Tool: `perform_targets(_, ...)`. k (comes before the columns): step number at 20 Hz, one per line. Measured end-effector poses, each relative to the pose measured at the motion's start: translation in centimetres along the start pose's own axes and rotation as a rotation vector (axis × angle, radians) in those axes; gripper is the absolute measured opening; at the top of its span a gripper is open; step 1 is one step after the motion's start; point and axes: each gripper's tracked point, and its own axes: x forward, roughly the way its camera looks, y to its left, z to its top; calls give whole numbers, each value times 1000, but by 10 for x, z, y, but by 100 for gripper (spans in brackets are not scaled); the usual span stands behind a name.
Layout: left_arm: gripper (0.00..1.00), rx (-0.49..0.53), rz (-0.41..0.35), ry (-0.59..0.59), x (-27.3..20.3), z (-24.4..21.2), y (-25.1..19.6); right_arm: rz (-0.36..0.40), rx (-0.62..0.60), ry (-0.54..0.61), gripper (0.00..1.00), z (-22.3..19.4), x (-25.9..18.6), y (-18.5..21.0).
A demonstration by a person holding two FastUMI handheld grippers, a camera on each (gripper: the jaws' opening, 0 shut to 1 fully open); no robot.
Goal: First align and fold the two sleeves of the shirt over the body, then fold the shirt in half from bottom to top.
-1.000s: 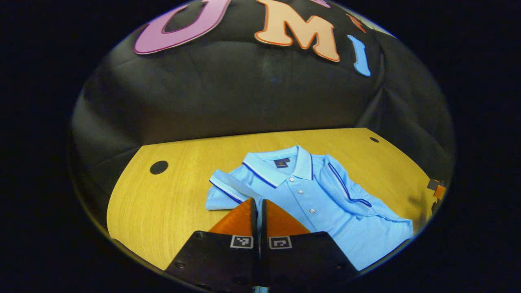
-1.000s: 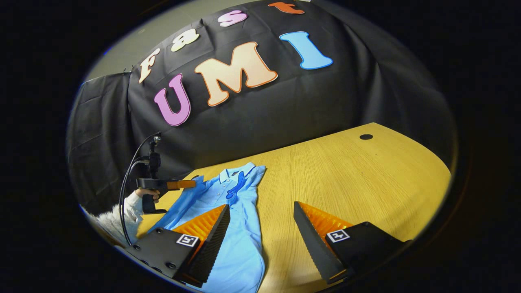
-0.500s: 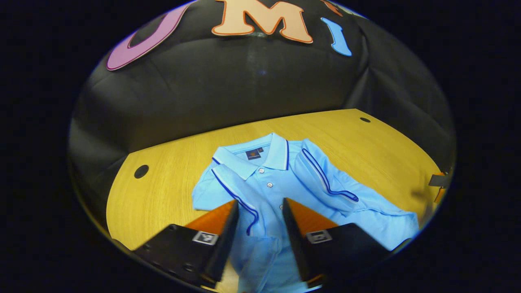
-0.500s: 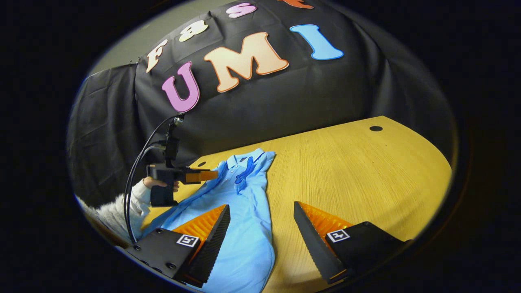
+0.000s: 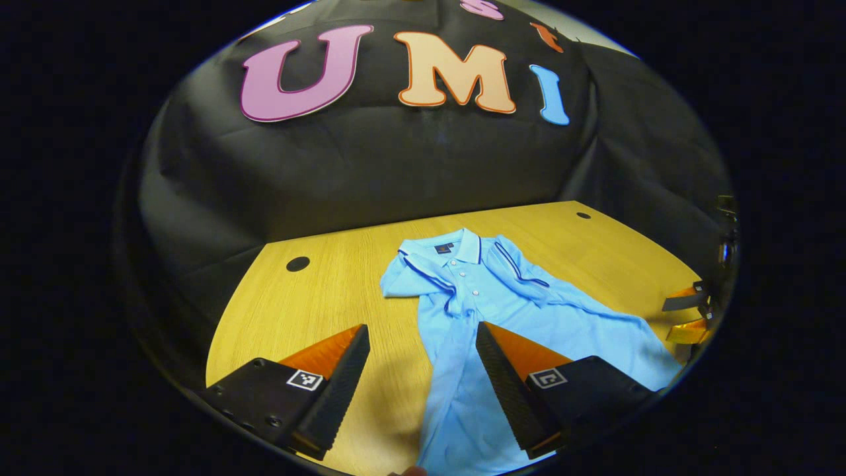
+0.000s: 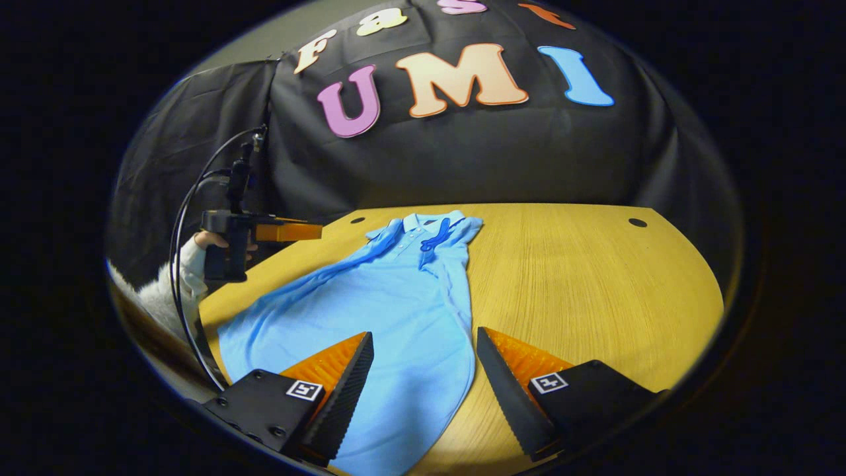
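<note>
Left gripper view: your left gripper (image 5: 418,370) hangs released over the shirt (image 5: 489,311), soft, light, sleeves folded in at twelve o'clock. Right gripper view: your right gripper (image 6: 423,373) gapes empty; pinch the hem (image 6: 396,430) at six. The table (image 6: 595,284) looks unobstructed.

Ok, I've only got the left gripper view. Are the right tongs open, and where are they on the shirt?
Observer: Open. In the right gripper view the right tongs straddle the shirt's near right edge, gripping nothing.
Operator: How does my left one look from there?
Observer: The left tongs hover off the shirt near the table's left edge, held by a hand in a white sleeve.
Operator: Anything trailing?
Observer: A black cable loops from it down past the table edge.
</note>
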Motion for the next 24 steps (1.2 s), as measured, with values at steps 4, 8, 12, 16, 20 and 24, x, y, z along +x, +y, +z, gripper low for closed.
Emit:
perform_targets(4,95,9,-25,44,-74,-57,-16,30,-79,49,98,-38,-27,20)
perform_targets(8,95,-46,-73,87,-115,-113,-33,40,-102,75,98,-69,-49,30)
perform_targets(12,95,-56,-90,110,-135,-149,-45,23,-113,64,98,-81,-59,33)
perform_targets(16,95,-2,-97,115,-146,-162,-57,11,-142,54,98,-87,-59,36)
perform_targets(20,95,12,-114,140,-147,-176,-66,9,-132,44,98,-87,-58,38)
perform_targets(24,96,9,-113,164,-142,-182,-71,16,-123,47,98,-87,-57,38)
